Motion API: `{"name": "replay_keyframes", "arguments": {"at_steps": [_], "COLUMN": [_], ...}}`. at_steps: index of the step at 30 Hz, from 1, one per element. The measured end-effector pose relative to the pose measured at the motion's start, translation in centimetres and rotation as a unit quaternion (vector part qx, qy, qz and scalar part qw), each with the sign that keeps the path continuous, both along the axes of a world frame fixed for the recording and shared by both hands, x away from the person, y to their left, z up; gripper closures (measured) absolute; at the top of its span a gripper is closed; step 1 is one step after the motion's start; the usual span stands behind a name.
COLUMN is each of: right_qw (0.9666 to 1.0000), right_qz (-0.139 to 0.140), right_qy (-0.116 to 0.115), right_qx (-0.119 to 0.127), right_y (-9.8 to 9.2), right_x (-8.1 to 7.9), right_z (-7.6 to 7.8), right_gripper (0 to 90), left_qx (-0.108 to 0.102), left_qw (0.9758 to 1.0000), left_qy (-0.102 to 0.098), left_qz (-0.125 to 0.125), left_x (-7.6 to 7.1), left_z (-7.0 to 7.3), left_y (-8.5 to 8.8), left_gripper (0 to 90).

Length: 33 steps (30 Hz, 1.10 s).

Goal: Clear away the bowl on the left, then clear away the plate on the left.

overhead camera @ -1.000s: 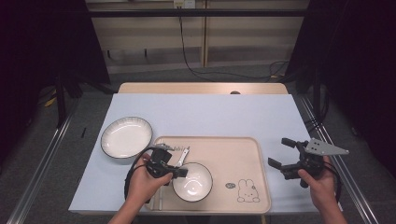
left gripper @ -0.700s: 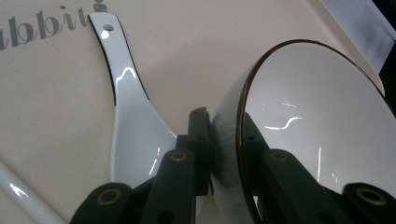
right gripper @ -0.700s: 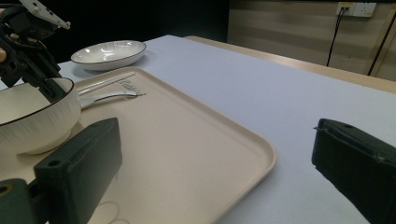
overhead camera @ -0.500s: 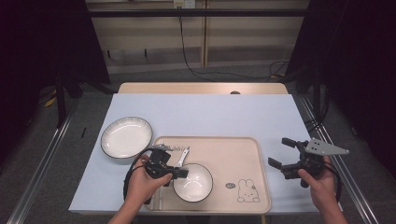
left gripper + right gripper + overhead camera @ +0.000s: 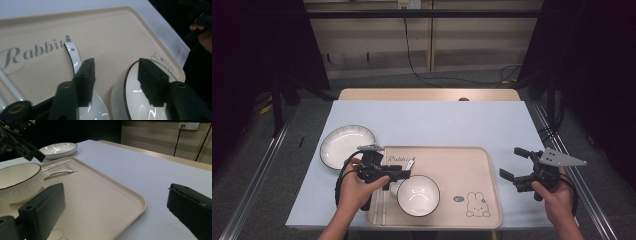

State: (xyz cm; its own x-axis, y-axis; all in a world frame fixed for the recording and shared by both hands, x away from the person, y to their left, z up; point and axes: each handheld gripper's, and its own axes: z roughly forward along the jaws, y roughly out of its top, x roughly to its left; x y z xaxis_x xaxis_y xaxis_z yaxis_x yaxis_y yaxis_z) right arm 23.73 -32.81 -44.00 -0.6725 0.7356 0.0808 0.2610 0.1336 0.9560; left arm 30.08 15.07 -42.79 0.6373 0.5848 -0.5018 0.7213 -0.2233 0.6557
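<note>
Black left gripper [image 5: 398,174], black cable; right gripper [image 5: 515,163] bears grey triangular plate.

Bowl [image 5: 418,195] and spoon [image 5: 75,58] on tray [image 5: 472,165]; plate [image 5: 347,145] left (beside).

The left gripper [image 5: 404,174] points to 3 o'clock, its jaws just opening and empty; the right gripper [image 5: 513,164], jaws wide apart, points to 9 o'clock
</note>
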Motion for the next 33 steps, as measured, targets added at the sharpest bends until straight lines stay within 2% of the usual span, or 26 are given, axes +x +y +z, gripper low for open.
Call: {"name": "replay_keyframes", "arguments": {"at_steps": [2,4,9,10,12,16,20,23,25,32,33], "right_qw": [1.0,1.0,1.0,1.0,1.0,1.0,1.0,1.0,1.0,1.0,1.0], "right_qz": [0.0,0.001,-0.002,-0.004,-0.003,-0.004,-0.003,-0.001,-0.001,-0.002,-0.002], "right_qy": [0.001,0.002,0.001,0.001,0.001,0.001,0.001,0.003,0.002,0.002,0.001], "right_qx": [-0.001,-0.002,-0.004,-0.004,-0.004,-0.005,-0.002,-0.002,-0.002,-0.004,-0.004], "right_y": [0.1,0.1,0.1,0.1,0.1,0.1,0.1,0.2,0.2,0.2,0.2], "right_x": [0.0,0.0,0.1,0.1,0.0,0.1,0.1,0.2,0.3,0.3,0.3], "right_z": [-0.1,-0.1,0.0,-0.1,0.0,-0.1,0.0,-0.1,-0.1,-0.1,-0.1], "right_gripper": [1.1,1.3,1.2,1.3,1.3,1.3,1.3,1.3,1.3,1.2,1.3], "left_qx": [0.003,0.002,0.021,0.026,0.019,0.041,0.054,0.047,0.06,0.068,0.075], "left_qw": [1.0,0.9998,0.9988,0.9983,0.9984,0.9962,0.9945,0.9939,0.9929,0.9907,0.9895], "left_qy": [-0.001,0.0,-0.014,-0.022,-0.023,-0.033,-0.04,-0.039,-0.044,-0.048,-0.054], "left_qz": [0.009,0.02,0.041,0.047,0.048,0.069,0.081,0.091,0.093,0.107,0.112], "left_x": [0.2,0.3,0.7,0.8,1.0,1.1,1.3,1.4,1.4,1.5,1.5], "left_z": [0.2,0.3,0.3,0.2,0.2,0.2,0.2,0.1,0.1,0.0,0.0], "left_y": [0.4,0.8,1.6,1.7,2.0,2.4,3.1,3.5,3.7,4.5,4.6], "left_gripper": [35.2,32.7,26.3,26.2,25.7,15.9,14.7,13.9,13.6,11.4,11.3]}}
